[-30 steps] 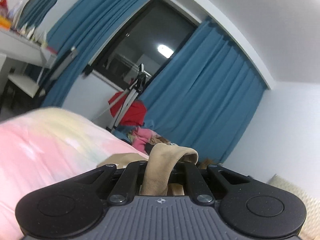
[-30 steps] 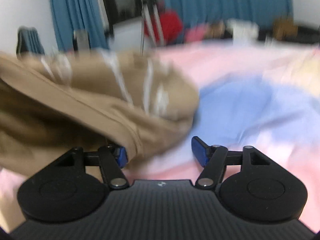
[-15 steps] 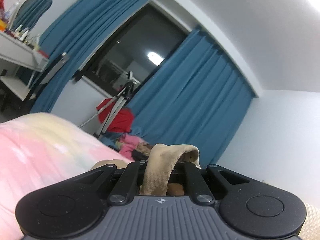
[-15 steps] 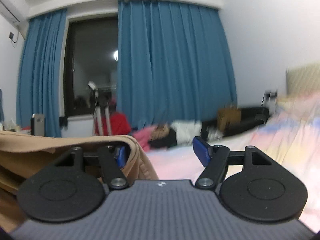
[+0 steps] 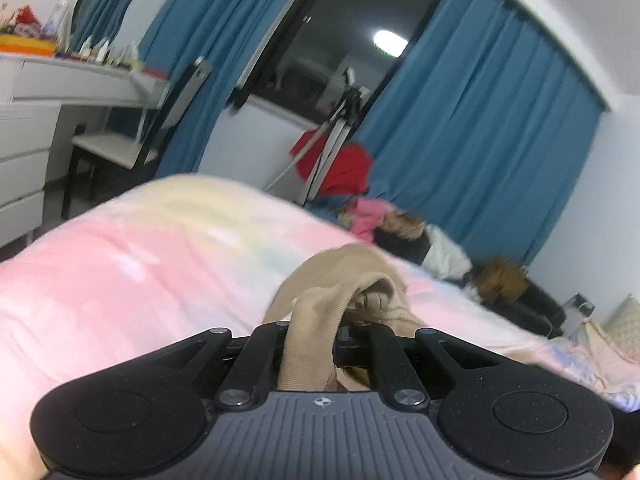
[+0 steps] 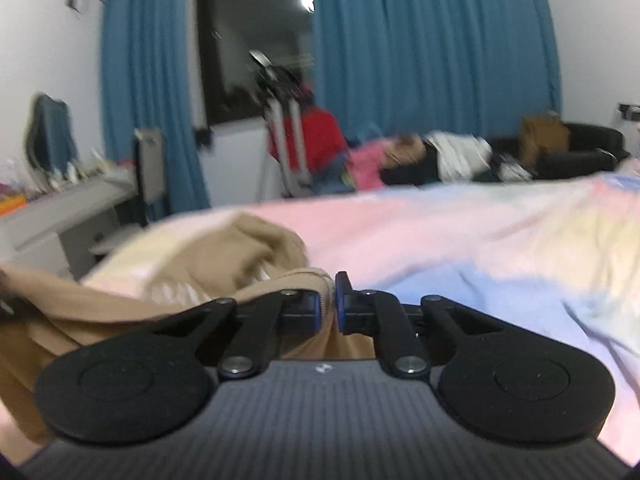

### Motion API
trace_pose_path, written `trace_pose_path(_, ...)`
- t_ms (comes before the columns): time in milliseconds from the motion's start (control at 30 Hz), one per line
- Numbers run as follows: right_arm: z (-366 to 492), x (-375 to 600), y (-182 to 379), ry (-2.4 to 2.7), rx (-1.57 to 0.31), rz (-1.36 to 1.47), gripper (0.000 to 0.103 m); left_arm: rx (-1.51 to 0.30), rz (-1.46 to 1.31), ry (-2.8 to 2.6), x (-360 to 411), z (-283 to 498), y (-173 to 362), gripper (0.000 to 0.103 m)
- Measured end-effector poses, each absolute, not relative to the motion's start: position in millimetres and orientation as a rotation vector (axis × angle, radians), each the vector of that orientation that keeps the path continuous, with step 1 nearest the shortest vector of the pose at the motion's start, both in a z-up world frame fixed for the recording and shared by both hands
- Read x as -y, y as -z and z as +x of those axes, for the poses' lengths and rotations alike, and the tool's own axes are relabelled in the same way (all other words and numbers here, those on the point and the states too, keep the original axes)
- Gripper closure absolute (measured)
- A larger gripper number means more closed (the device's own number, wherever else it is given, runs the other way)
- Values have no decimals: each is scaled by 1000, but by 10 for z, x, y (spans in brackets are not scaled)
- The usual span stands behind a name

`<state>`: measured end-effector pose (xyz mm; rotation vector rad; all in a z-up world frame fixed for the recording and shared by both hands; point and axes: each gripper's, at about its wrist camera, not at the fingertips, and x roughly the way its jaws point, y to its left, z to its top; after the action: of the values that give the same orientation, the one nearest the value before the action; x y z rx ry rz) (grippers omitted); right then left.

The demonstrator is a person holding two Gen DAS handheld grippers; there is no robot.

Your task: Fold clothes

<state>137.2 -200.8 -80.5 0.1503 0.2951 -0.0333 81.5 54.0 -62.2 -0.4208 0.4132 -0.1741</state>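
Note:
A tan garment (image 5: 344, 276) with white stripes lies bunched on a bed with a pastel pink, yellow and blue cover (image 5: 120, 276). My left gripper (image 5: 316, 330) is shut on a fold of the tan garment, which sticks up between its fingers. In the right wrist view the same garment (image 6: 240, 248) spreads to the left over the bed cover (image 6: 460, 240). My right gripper (image 6: 332, 304) is shut on an edge of it, with cloth draped over the left finger (image 6: 300, 304).
A white desk (image 5: 60, 80) with clutter and a dark chair (image 5: 160, 120) stand left of the bed. A tripod (image 5: 332, 132), a red item (image 5: 344, 168) and a pile of clothes (image 5: 400, 228) sit by the blue curtains (image 5: 480, 120).
Both grippers tipped upward and then came back down toward the bed. My right gripper, open before, has closed on the garment's edge. My left gripper kept its hold.

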Motion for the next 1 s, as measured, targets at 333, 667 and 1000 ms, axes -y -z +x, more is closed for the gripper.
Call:
trace_pose_path(333,1544,1969,793,-27,-353,180,93,-517,-113,35,-284,460,671,18)
trace_pose_path(667,1390,2055,882,-7,-395,189,93,-627,11,2,385,325,1296,0)
trace_pose_path(1000,1313,2132,905,-5,-389,171,93,-577,201,-86,990,412,1754,0)
